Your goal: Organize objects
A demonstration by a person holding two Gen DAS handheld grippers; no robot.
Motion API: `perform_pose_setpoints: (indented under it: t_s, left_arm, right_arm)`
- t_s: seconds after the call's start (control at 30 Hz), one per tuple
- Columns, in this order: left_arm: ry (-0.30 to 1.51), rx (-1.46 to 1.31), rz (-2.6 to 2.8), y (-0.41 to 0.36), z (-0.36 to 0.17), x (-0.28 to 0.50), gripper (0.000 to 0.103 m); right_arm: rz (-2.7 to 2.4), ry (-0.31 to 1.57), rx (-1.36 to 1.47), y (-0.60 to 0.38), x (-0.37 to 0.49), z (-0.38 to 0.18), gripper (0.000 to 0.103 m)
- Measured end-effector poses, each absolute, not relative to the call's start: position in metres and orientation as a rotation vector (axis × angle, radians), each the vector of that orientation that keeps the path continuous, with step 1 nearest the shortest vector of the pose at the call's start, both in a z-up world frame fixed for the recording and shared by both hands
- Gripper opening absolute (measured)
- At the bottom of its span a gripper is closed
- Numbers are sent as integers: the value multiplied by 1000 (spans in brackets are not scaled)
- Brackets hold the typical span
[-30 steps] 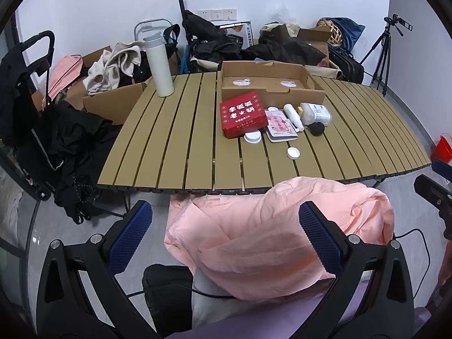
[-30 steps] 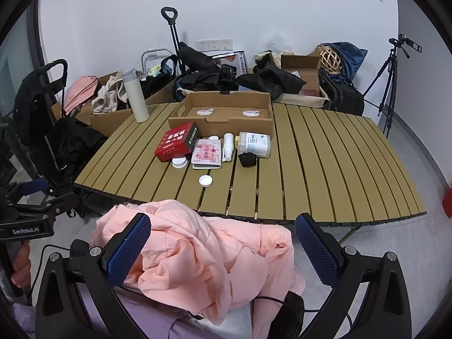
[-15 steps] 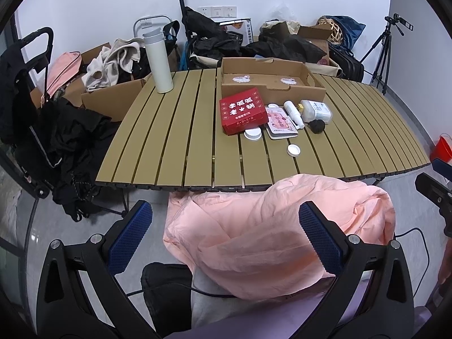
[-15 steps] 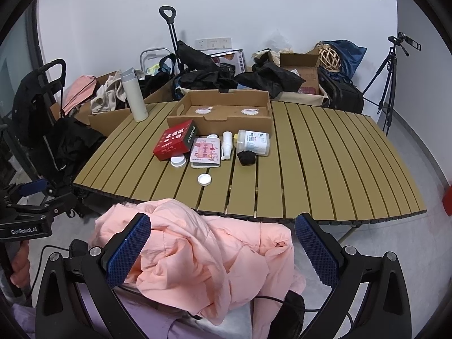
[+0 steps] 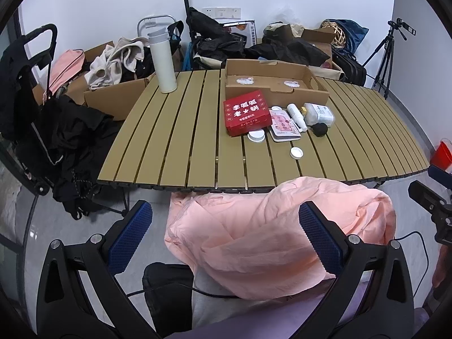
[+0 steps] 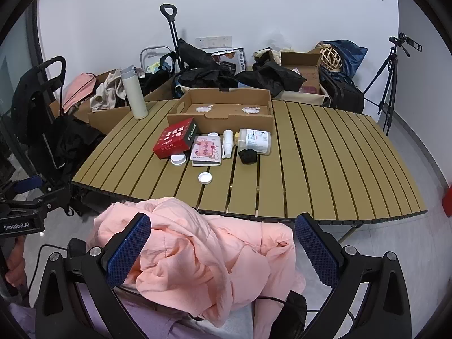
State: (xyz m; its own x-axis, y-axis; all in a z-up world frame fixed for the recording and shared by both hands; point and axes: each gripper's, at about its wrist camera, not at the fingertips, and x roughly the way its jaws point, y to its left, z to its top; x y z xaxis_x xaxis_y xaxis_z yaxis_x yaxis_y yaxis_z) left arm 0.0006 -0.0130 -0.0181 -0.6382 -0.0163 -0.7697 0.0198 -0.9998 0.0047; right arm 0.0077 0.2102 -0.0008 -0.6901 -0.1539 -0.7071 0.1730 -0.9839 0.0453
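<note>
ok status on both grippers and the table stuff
Left gripper and right gripper open, empty. Small items beside red cardboard box, untouched. Pink jacket lies between grippers and slatted table.

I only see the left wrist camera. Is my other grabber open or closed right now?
Observer: Open. In the right wrist view, the right gripper has its blue-padded fingers spread wide and holds nothing. Only the crumpled pink jacket shows between them.
Operator: Is the red cardboard box red all around?
Observer: No. The red cardboard box has a dark green panel on its right-hand side, which your view hides.
</note>
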Motion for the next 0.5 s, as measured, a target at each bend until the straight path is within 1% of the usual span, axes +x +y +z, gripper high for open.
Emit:
perform_pose_setpoints:
  t_s: [0.1,0.2,0.3,0.33,0.4,0.47,0.5]
  left_arm:
    - [39,1331,-2840,-16,-15,-5,103]
    - [10,1303,-2837,-16,-14,-16,103]
    - [-14,1335,-2806,-18,-22,-40,103]
    - [-15,1339,-2800,-19,-24,-46,103]
    - [-9,1328,-2824,-20,-28,-60,103]
    - [23,1301,-2856,-24,-36,-78,103]
    - [30,1336,-2834,-26,-43,-88,103]
  right_arm:
    - [-2748,35,1124,210,0,-9,103]
    - [-2765,8,1135,212,-15,-17,103]
    - [-2790,-18,1083,218,-29,-16,103]
    - [-2807,-23,1046,219,-33,-13,103]
    - [-2867,-38,838,224,-36,0,103]
    - [-2899,-5,613,222,-38,4,103]
    - [-2912,39,608,217,-48,-1,103]
